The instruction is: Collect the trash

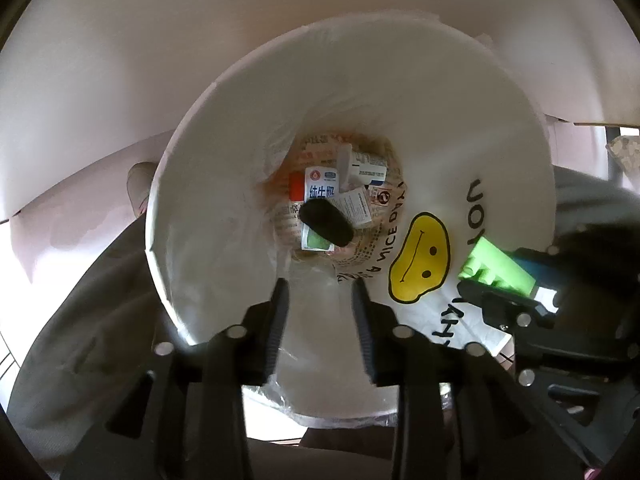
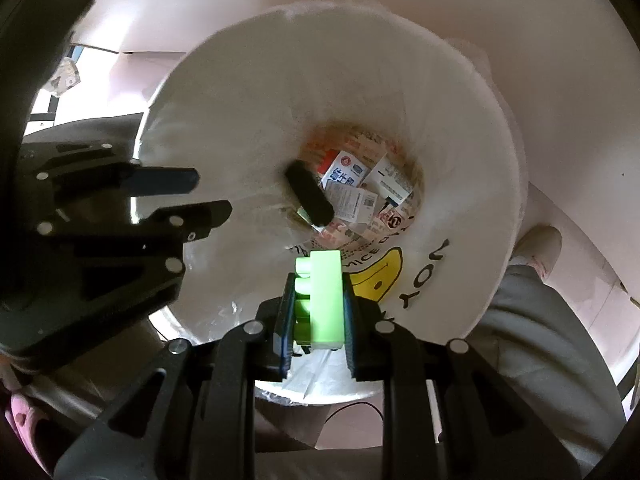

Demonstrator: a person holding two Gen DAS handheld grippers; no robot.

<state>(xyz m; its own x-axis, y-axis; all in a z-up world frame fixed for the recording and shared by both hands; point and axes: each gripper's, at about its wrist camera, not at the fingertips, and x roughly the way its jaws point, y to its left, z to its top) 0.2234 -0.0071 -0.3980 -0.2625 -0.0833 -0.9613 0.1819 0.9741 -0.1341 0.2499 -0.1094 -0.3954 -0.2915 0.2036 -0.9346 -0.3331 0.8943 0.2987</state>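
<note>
The green brick (image 2: 320,300) hangs just inside the bin's (image 2: 460,160) near rim, long axis pointing down at the cartons (image 2: 352,184) below. The right gripper (image 2: 318,312) clasps it, nearer than the left gripper (image 1: 320,304), whose jaws stand apart, empty.

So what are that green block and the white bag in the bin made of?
The green block, between the right gripper's fingers, looks like matte moulded plastic: uniform colour, round studs. The white bag looks like thin glossy plastic film: crinkles, translucent edges, printed smiley.
</note>
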